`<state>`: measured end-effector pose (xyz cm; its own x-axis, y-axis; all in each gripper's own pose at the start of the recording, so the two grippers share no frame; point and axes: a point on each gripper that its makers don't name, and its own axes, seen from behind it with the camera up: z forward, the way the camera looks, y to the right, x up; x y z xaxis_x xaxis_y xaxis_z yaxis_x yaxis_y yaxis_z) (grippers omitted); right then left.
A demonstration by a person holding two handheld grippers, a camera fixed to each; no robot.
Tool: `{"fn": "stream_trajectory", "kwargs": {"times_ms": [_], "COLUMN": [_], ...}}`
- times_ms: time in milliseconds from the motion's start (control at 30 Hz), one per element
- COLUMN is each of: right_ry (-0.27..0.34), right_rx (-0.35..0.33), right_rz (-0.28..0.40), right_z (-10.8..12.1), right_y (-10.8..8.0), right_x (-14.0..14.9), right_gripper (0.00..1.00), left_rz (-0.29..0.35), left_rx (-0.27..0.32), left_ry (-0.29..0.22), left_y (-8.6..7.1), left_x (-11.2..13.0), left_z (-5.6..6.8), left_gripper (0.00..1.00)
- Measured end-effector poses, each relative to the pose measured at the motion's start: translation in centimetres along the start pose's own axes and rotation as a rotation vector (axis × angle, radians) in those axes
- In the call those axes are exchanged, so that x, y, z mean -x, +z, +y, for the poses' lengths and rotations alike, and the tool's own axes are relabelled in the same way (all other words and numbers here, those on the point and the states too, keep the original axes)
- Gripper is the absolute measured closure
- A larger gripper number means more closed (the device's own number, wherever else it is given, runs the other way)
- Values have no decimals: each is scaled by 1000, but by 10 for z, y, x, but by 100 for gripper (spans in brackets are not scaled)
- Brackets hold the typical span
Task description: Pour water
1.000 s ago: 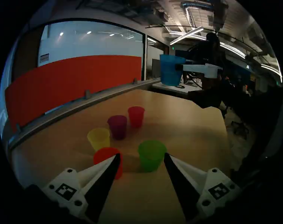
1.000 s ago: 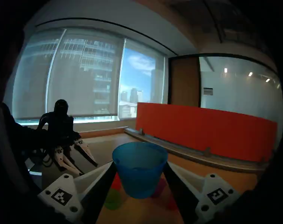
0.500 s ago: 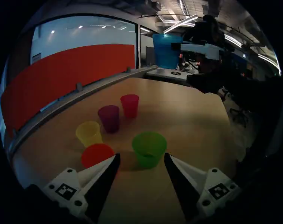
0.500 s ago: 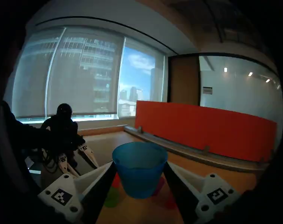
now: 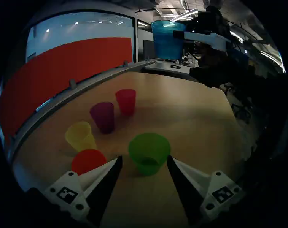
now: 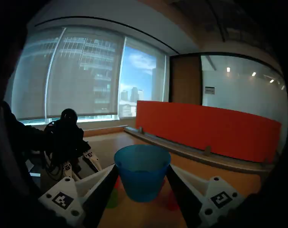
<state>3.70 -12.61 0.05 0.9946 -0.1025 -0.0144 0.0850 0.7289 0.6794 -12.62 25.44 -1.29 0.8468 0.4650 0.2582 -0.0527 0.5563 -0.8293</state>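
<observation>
The right gripper (image 6: 142, 167) jaws pinch the sides of the blue cup (image 6: 142, 180), likely light and bendy; the left gripper (image 5: 144, 157) jaws are open, empty.

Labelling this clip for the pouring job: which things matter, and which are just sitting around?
In play: blue cup, held by the right gripper; green cup, likely the target, before the left gripper.
Idle: red cup, yellow cup, purple cup, crimson cup, orange partition.
</observation>
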Motion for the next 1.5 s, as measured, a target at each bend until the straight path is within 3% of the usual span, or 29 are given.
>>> {"fn": "stream_trajectory", "kwargs": {"times_ms": [367, 800, 1500], "right_ry": [3, 10, 12], "right_rx": [4, 5, 16], "right_rz": [-8, -19, -20], "right_z": [4, 7, 11], "right_y": [-3, -2, -5], "right_x": [5, 13, 15], "right_gripper": [11, 11, 11], "left_rz": [-33, -49, -68], "left_rx": [8, 28, 46], "left_ry": [26, 13, 35], "left_y": [23, 41, 48], "left_x": [2, 4, 3], "left_z": [2, 4, 7], "left_gripper": [14, 14, 16]}}
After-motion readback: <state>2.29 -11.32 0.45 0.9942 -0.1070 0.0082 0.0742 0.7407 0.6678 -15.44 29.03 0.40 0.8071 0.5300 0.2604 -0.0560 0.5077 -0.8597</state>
